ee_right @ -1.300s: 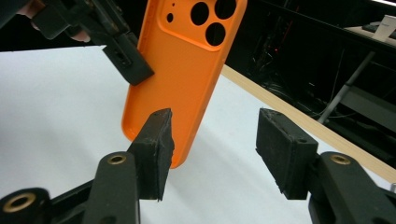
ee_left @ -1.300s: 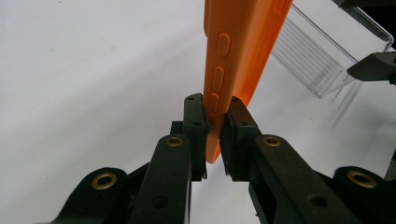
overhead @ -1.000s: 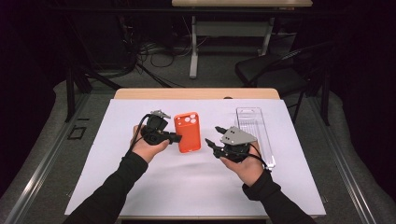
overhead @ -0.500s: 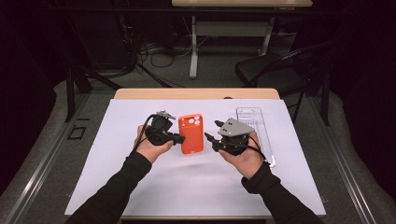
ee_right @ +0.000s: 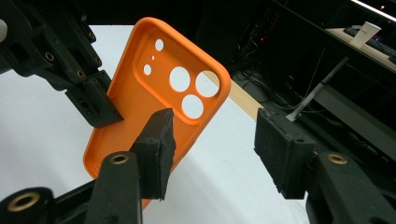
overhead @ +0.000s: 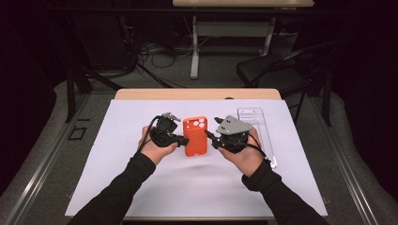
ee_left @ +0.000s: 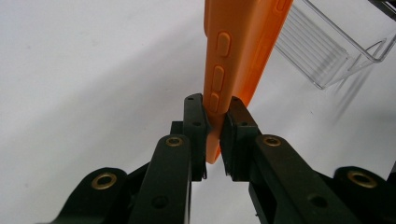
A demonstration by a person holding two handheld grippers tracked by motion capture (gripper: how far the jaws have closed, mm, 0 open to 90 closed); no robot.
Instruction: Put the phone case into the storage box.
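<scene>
A person at a table covered w/ a white sheet holds an orange phone case up off the surface between two hand-held grippers. The left gripper is clamped on the case's long side edge; in the left gripper view its two black jaws pinch the rim next to the moulded side buttons, case standing on edge above the sheet. The right gripper sits just beside the case's opposite edge, jaws apart and not pressing on it; in the right gripper view one pad is in front of the case's back face, below the camera cut-outs, the other pad well clear to the side, nothing squeezed between them. A clear plastic tray lies on the sheet near the right hand, apart from the case. Both forearms in dark sleeves come in from the near edge
</scene>
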